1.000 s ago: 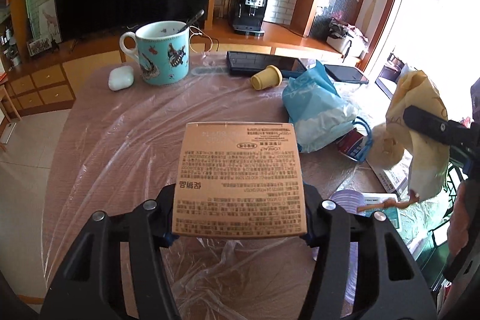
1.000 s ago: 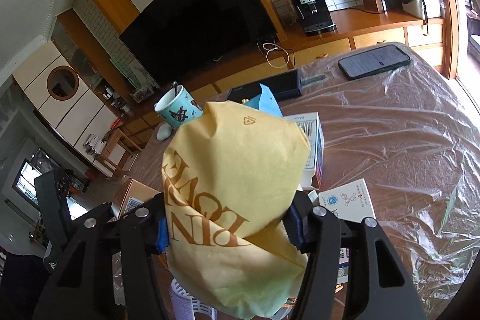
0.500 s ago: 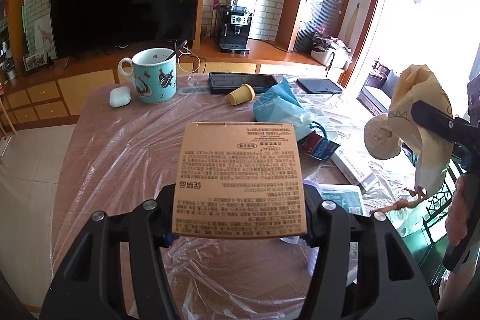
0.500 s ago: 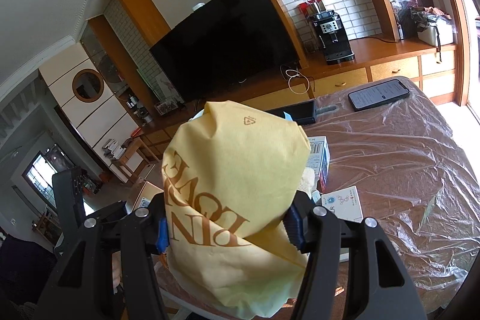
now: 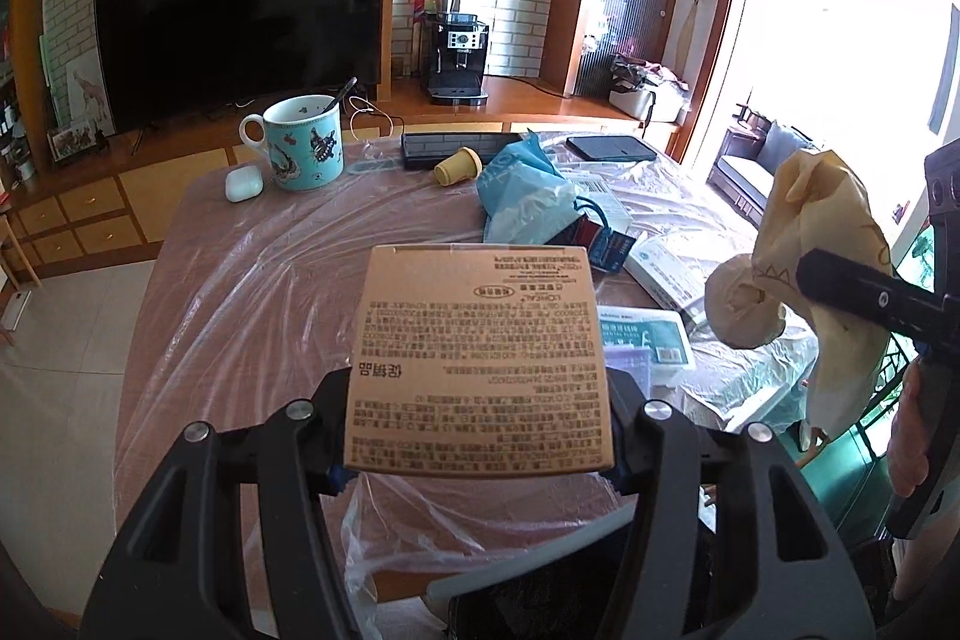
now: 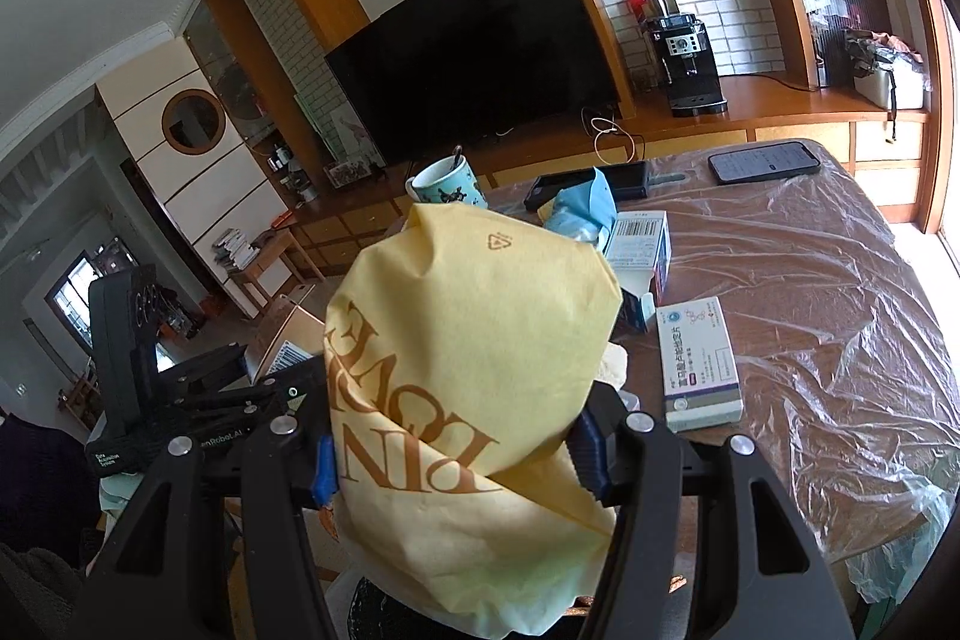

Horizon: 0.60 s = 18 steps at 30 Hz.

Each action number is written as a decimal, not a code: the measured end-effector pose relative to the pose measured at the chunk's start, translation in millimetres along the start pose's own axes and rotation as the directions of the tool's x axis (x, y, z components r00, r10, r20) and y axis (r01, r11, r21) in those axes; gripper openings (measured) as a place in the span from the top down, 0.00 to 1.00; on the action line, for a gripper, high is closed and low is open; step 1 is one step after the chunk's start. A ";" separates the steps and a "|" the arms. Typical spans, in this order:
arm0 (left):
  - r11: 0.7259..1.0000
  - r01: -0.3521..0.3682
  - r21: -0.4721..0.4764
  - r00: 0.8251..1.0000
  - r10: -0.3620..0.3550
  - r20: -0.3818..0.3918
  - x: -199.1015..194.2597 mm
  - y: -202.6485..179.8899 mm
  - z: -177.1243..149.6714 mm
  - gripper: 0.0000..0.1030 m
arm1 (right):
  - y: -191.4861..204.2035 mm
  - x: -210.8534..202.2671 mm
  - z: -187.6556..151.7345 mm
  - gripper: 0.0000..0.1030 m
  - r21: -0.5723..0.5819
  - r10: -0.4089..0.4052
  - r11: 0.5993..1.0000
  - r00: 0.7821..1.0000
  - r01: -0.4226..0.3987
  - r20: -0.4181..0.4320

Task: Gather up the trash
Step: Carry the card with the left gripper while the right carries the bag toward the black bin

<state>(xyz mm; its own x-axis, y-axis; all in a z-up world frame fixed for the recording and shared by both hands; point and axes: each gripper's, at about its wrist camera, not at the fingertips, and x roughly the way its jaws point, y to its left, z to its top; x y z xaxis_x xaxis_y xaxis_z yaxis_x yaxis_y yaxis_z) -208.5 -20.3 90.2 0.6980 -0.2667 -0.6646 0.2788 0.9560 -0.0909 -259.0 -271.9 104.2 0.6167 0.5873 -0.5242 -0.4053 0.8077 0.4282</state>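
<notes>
My left gripper (image 5: pixel 477 436) is shut on a flat brown cardboard box (image 5: pixel 480 358) with printed text and holds it above the near edge of the table. My right gripper (image 6: pixel 459 460) is shut on a crumpled yellow paper bag (image 6: pixel 468 376) with brown lettering. That bag also shows at the right of the left wrist view (image 5: pixel 822 244). A dark bin opening (image 5: pixel 540 598) lies below the left gripper and also shows below the bag in the right wrist view (image 6: pixel 384 616).
The plastic-covered table (image 5: pixel 252 280) carries a teal mug (image 5: pixel 303 142), white earbud case (image 5: pixel 243 182), yellow cap (image 5: pixel 457 165), blue bag (image 5: pixel 528 202), phone (image 6: pixel 762 160), keyboard (image 5: pixel 456 142) and white medicine boxes (image 6: pixel 699 364). A TV (image 5: pixel 240 22) and coffee machine (image 5: pixel 456 58) stand behind.
Both grippers have pulled back and up from the table with their loads still held. The dark bin opening has come into view below them.
</notes>
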 end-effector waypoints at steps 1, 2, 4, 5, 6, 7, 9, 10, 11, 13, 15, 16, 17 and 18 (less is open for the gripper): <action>1.000 0.000 0.003 1.000 0.000 -0.001 -1.3 -1.1 -2.0 0.43 | 1.9 -1.2 -3.8 0.44 -0.007 -0.006 1.000 1.000 0.006 -0.006; 1.000 -0.001 0.005 1.000 0.001 -0.002 -3.0 -2.7 -4.1 0.43 | 3.0 -1.8 -6.9 0.44 -0.015 -0.009 1.000 1.000 0.009 -0.014; 1.000 0.007 0.004 1.000 -0.007 -0.007 -6.0 -4.6 -9.1 0.43 | 4.8 -3.1 -14.1 0.44 -0.023 -0.013 1.000 1.000 0.012 -0.028; 1.000 0.010 0.004 1.000 -0.010 -0.008 -7.2 -5.3 -10.7 0.43 | 5.3 -3.4 -17.2 0.44 -0.027 -0.016 1.000 0.999 0.015 -0.036; 1.000 0.013 0.004 1.000 -0.013 -0.008 -8.8 -6.0 -12.8 0.43 | 6.3 -4.6 -20.5 0.44 -0.029 -0.019 0.999 0.999 0.018 -0.042; 1.000 0.016 0.004 1.000 -0.016 -0.009 -10.4 -7.2 -14.6 0.43 | 6.9 -5.6 -24.1 0.44 -0.031 -0.021 0.999 0.999 0.020 -0.048; 1.000 0.023 0.007 1.000 -0.023 -0.010 -13.8 -10.2 -18.2 0.43 | 7.1 -6.1 -29.4 0.44 -0.032 -0.023 0.999 0.998 0.021 -0.062; 1.000 0.029 0.009 1.000 -0.029 -0.010 -15.6 -11.9 -20.1 0.43 | 7.8 -6.7 -31.3 0.44 -0.035 -0.022 0.999 0.998 0.020 -0.067; 0.999 0.032 0.012 0.999 -0.032 -0.011 -16.6 -12.9 -21.4 0.43 | 8.6 -7.3 -33.4 0.44 -0.039 -0.022 0.999 0.997 0.019 -0.072; 0.999 0.039 0.023 0.999 -0.038 -0.017 -19.7 -18.5 -26.1 0.43 | 10.2 -8.6 -38.1 0.44 -0.050 -0.022 0.999 0.996 0.018 -0.083; 0.998 0.052 0.035 0.998 -0.051 -0.028 -22.1 -23.2 -31.6 0.43 | 12.3 -8.9 -43.0 0.44 -0.061 -0.020 0.998 0.995 0.014 -0.100; 0.997 0.059 0.043 0.998 -0.058 -0.033 -23.5 -25.1 -35.1 0.43 | 14.0 -8.7 -46.3 0.44 -0.068 -0.022 0.998 0.994 0.015 -0.107; 0.997 0.065 0.052 0.997 -0.063 -0.039 -24.4 -27.5 -38.1 0.43 | 15.3 -9.1 -49.7 0.44 -0.078 -0.025 0.997 0.993 0.016 -0.116; 0.996 0.070 0.061 0.997 -0.067 -0.047 -25.0 -29.9 -41.7 0.43 | 16.3 -9.5 -52.2 0.44 -0.085 -0.027 0.996 0.992 0.017 -0.122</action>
<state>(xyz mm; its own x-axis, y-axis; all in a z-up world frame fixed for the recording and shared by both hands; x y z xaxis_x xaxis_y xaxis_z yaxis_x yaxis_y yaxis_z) -261.8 -37.2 78.6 0.6456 -0.3245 -0.6913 0.3668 0.9258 -0.0920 -306.7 -261.6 77.7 0.5403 0.5670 -0.6218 -0.4508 0.8190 0.3550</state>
